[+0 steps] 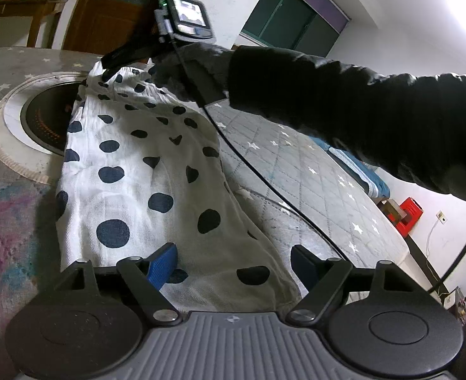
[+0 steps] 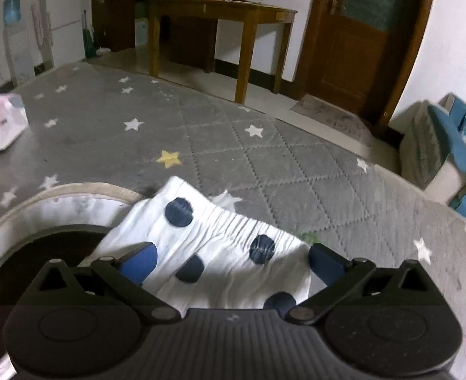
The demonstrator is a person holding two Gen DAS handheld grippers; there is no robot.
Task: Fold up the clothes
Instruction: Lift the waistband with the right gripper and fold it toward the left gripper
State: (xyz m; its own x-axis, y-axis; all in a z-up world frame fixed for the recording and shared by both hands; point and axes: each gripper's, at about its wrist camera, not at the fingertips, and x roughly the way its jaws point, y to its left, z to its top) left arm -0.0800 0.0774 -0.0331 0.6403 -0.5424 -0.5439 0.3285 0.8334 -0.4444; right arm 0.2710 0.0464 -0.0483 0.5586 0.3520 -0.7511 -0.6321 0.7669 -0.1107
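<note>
Grey star-quilted mat (image 1: 312, 171) – polka-dot garment (image 1: 144, 171) runs lengthwise toward twelve o'clock from the wide-open, empty left gripper (image 1: 233, 266) – right gripper (image 2: 233, 262), also agape, nearer its waistband

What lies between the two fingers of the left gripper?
In the left wrist view, the near end of the white polka-dot garment lies between the spread fingers of the left gripper. The pads do not press on it, and the cloth rests flat on the grey star-patterned cover.

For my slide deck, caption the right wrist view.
Open right gripper over the dotted garment's elastic waistband on a grey star mat.
</note>
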